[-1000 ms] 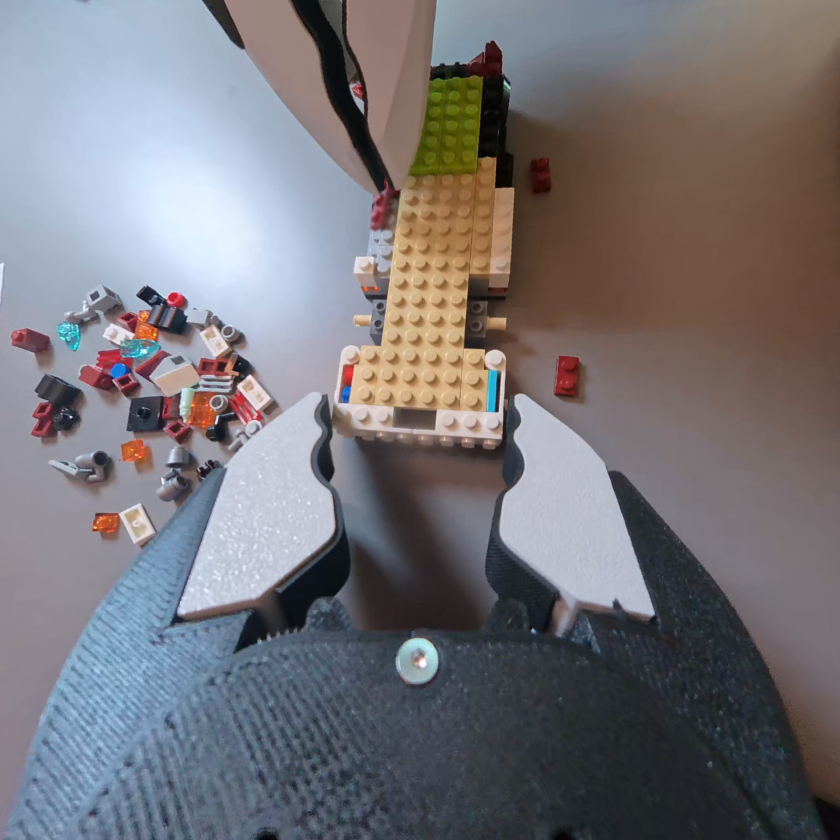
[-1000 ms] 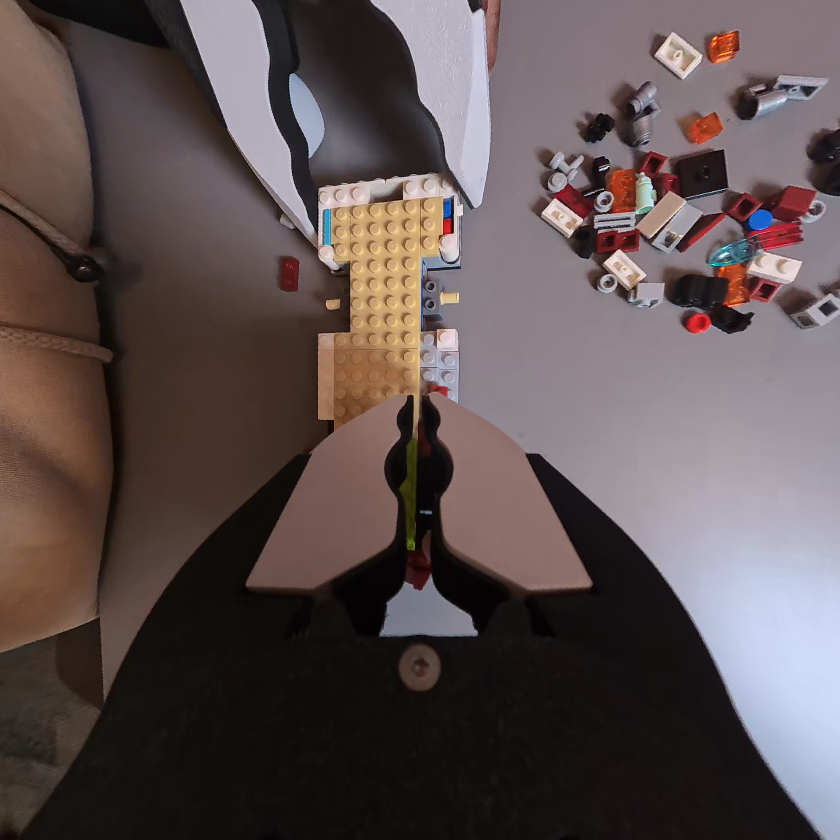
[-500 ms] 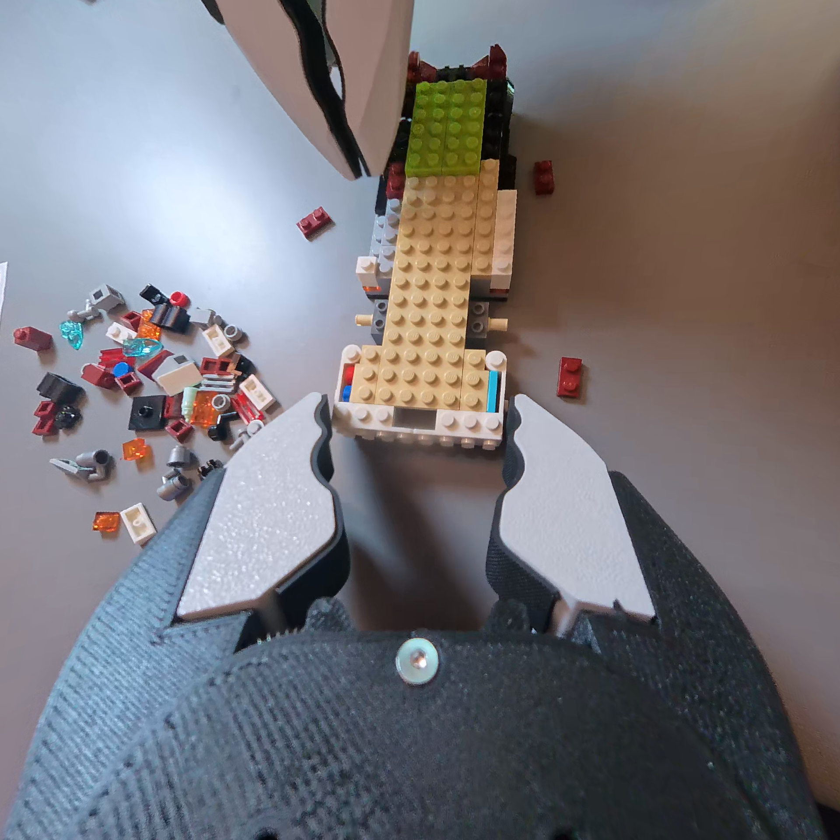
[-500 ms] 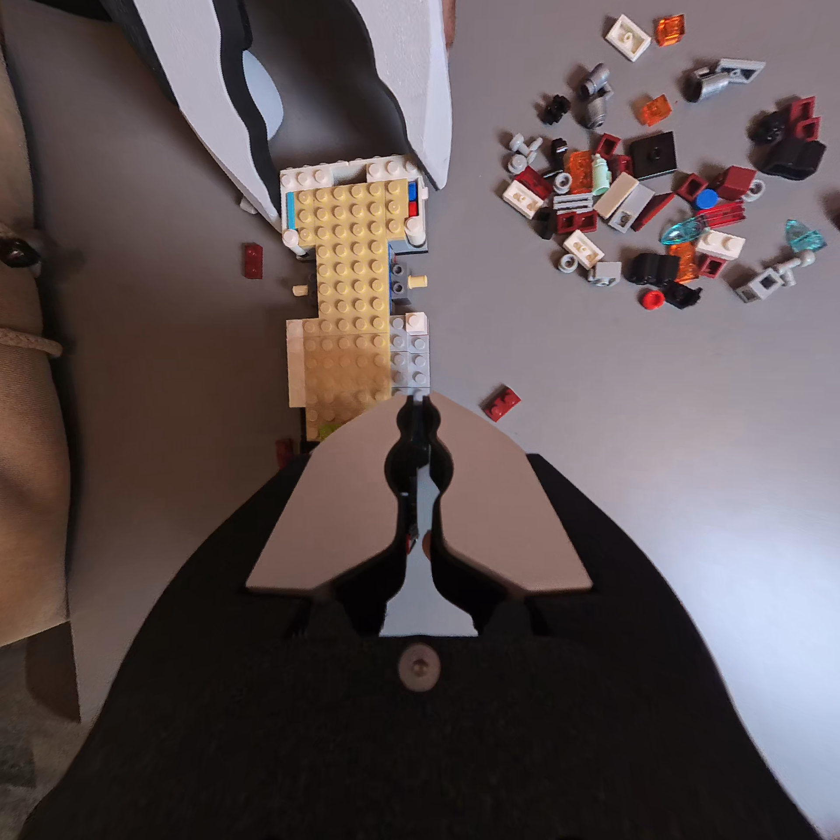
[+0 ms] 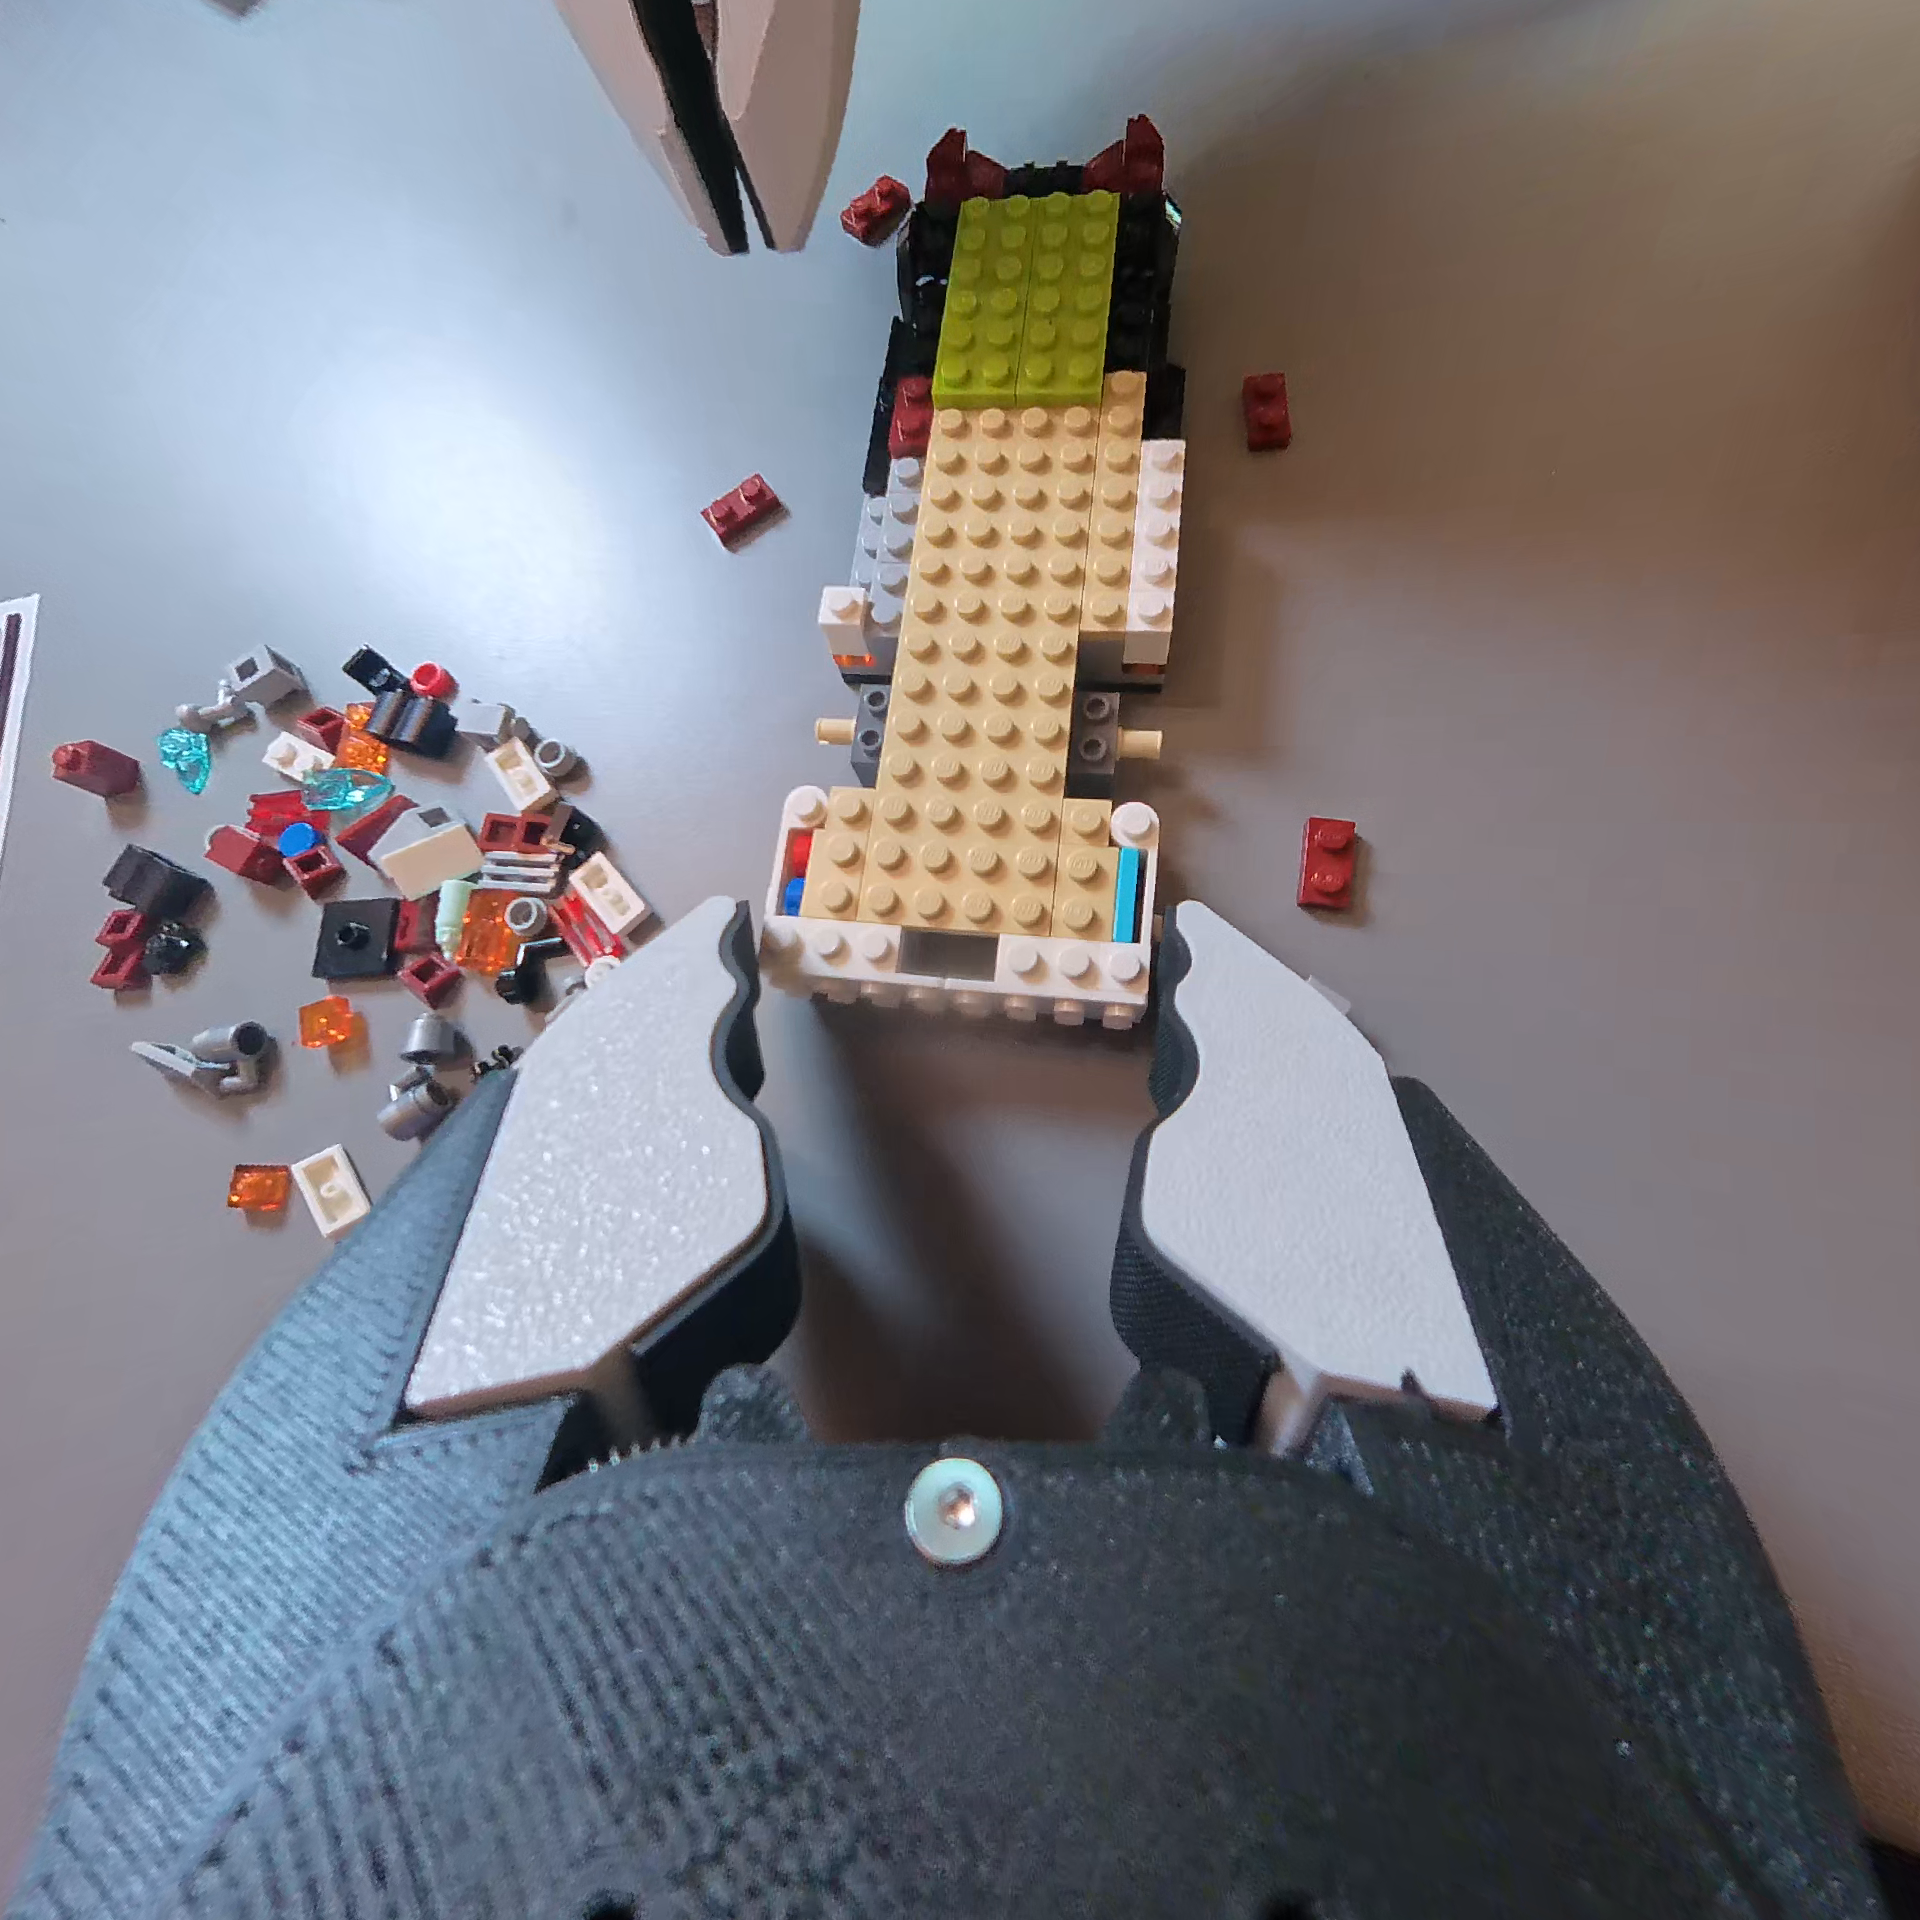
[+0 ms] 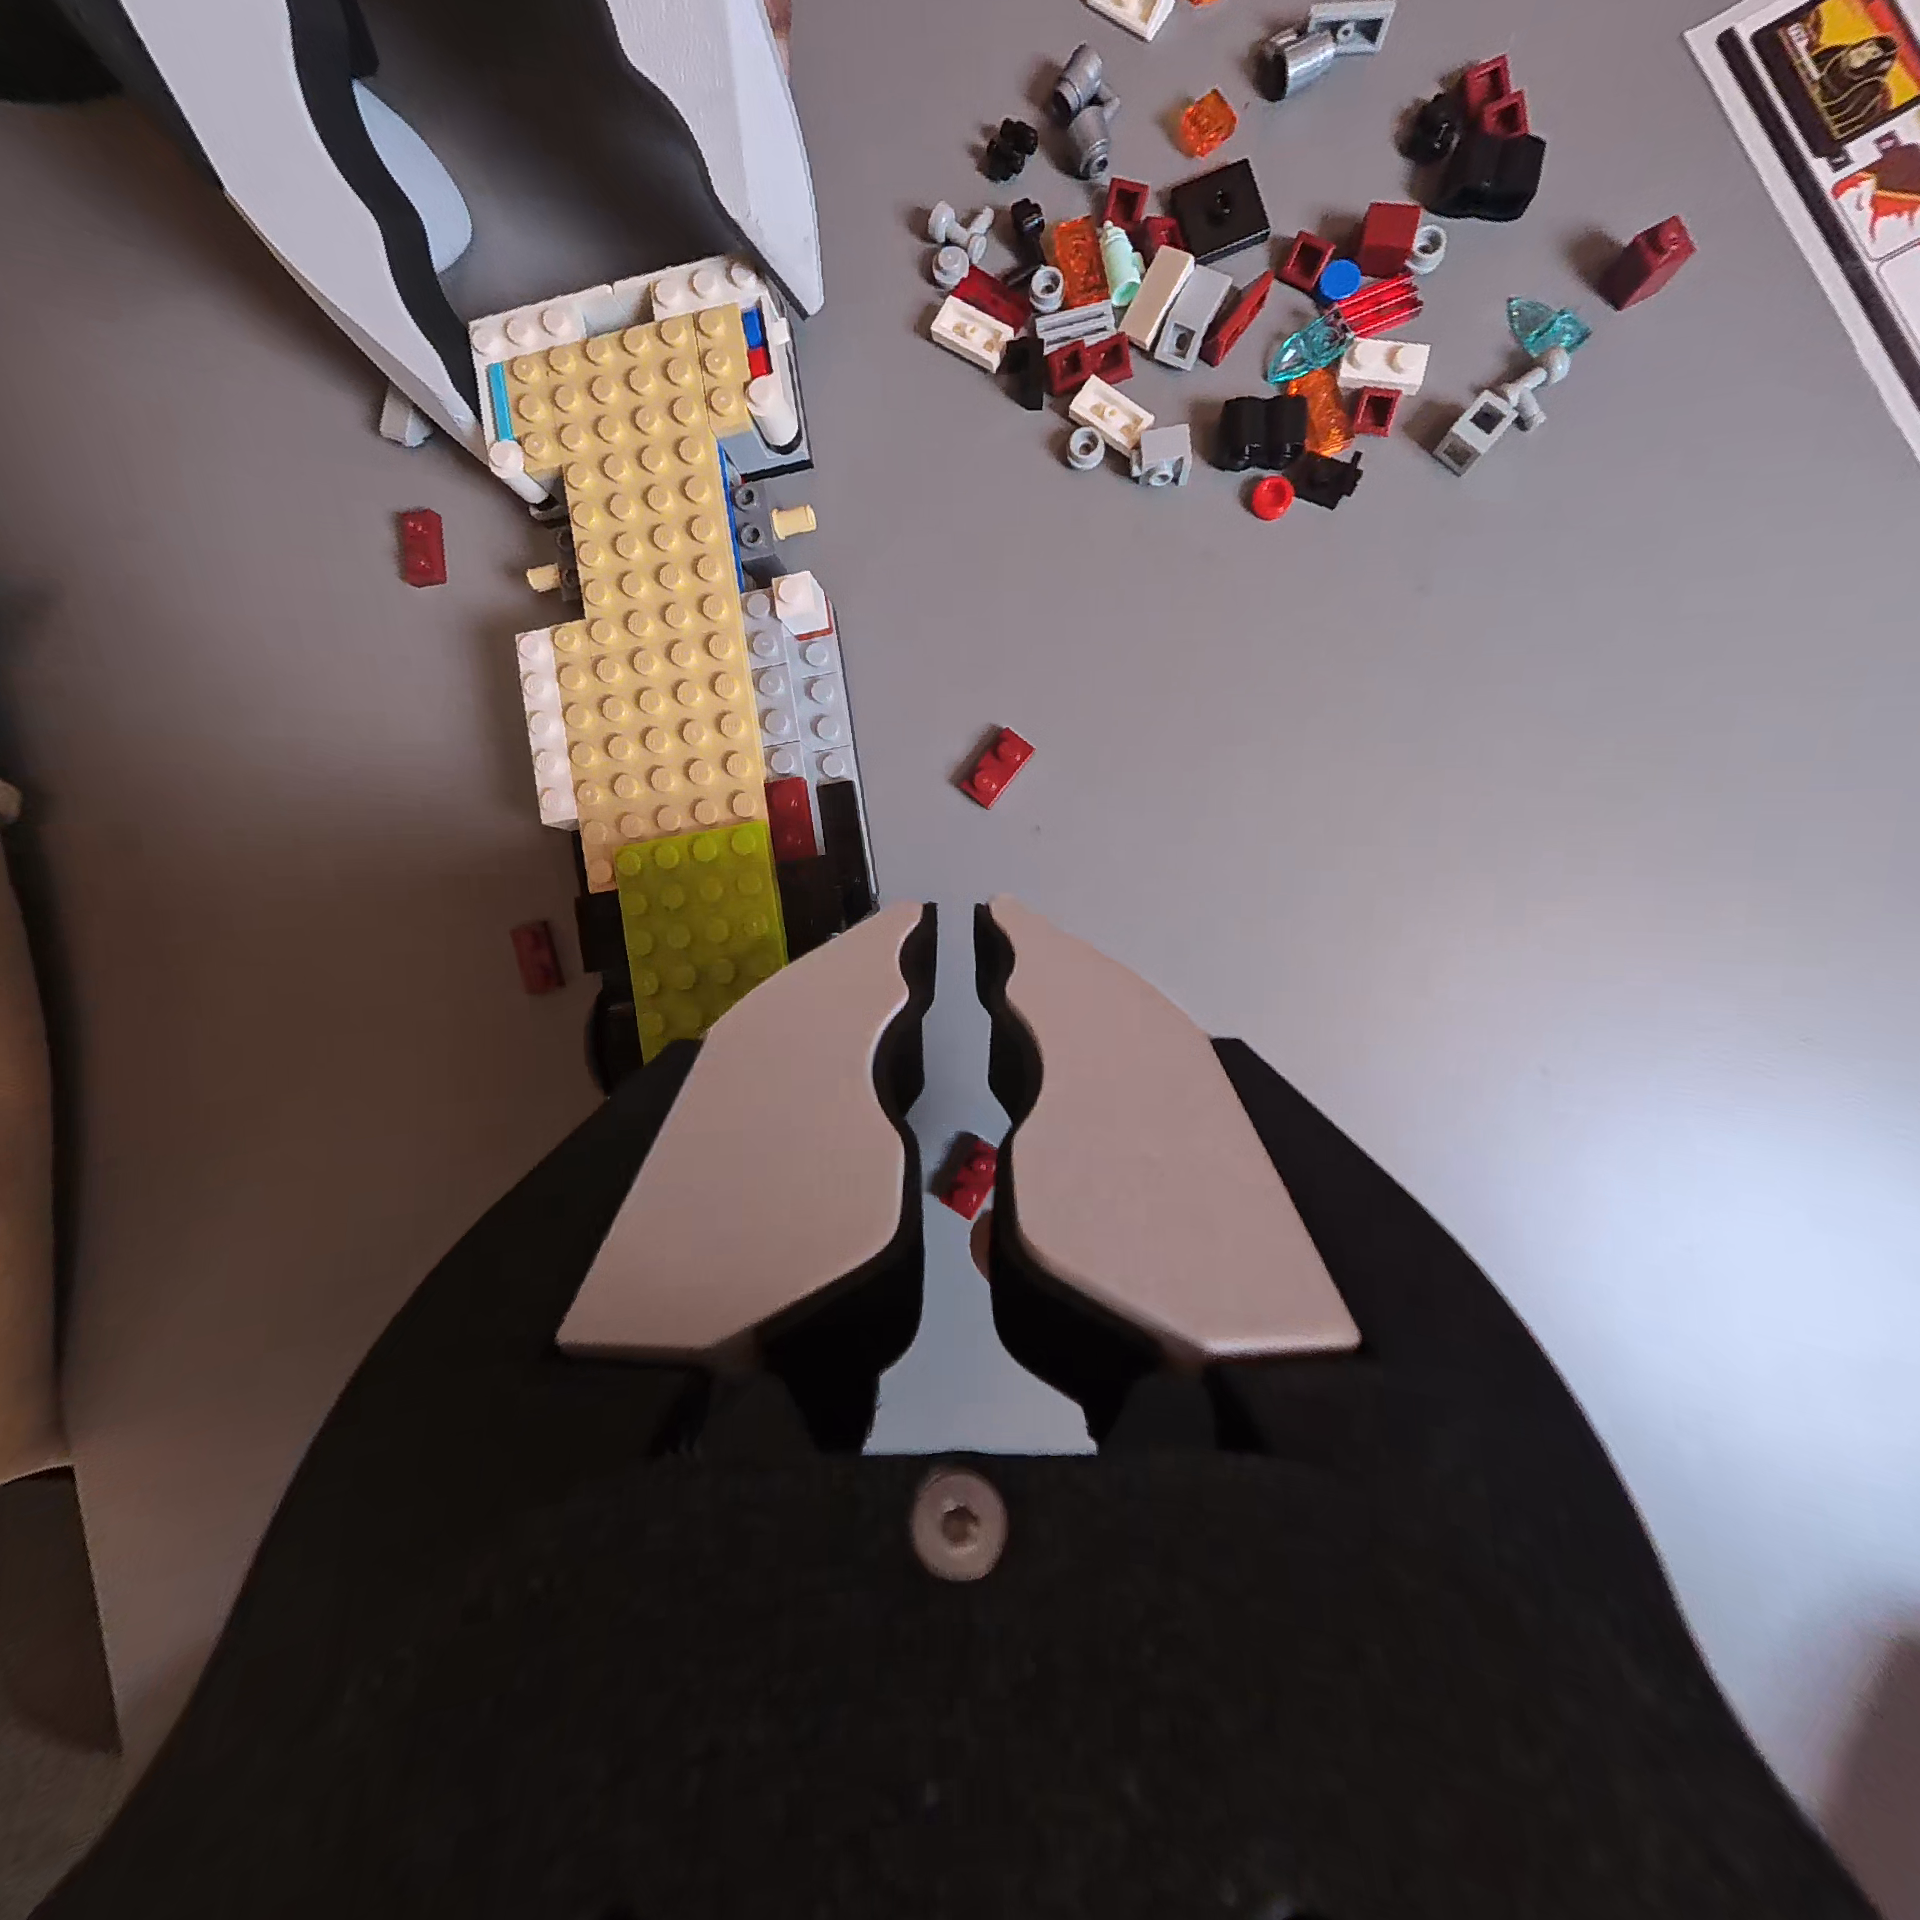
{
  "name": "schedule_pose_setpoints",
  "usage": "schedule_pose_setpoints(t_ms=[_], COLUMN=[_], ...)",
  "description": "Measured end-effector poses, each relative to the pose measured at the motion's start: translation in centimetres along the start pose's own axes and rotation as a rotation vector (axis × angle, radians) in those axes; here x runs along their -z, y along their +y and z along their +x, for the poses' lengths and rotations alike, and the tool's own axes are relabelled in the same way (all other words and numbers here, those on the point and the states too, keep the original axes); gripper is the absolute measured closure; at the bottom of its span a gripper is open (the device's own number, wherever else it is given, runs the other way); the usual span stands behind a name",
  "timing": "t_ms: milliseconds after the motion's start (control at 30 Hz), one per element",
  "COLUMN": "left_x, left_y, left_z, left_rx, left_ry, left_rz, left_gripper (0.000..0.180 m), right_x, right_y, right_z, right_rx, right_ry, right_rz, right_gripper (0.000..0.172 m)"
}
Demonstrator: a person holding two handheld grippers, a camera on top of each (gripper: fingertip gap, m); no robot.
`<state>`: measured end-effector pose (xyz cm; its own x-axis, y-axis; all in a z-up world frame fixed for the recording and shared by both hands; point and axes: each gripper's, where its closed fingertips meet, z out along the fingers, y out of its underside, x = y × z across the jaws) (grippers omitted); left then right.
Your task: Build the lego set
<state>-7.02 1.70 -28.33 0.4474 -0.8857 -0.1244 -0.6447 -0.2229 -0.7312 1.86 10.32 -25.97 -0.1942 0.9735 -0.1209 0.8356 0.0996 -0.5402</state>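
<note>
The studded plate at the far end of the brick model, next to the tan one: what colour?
Lime green plate, clearest in the left wrist view.

Right gripper (image 6: 956,914) hovers over grey table (image 6: 1455,935), fingers slightly parted with nothing between the tips, beside the lime end of the tan brick model (image 6: 655,665), a dark red plate (image 6: 968,1174) on the table below them, left gripper (image 6: 613,312) straddling the model's white end.
</note>
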Motion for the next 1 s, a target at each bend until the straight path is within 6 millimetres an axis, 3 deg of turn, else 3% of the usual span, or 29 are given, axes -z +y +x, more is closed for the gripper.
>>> schedule_pose_setpoints(t_ms=[467, 1000], left_x=[0.0, 0.1], left_y=[0.0, 0.1], left_z=[0.1, 0.1], left_rx=[-0.01, -0.013], left_ry=[-0.005, 0.001], left_rz=[0.0, 0.005], left_gripper=[0.107, 0.107], right_x=[-4.0, -4.4], right_y=[-1.0, -1.3], right_z=[0.6, 0.8], right_rx=[-0.082, 0.027], right_ry=[0.012, 0.085], right_rz=[-0.171, -0.214], right_gripper=[0.157, 0.163])
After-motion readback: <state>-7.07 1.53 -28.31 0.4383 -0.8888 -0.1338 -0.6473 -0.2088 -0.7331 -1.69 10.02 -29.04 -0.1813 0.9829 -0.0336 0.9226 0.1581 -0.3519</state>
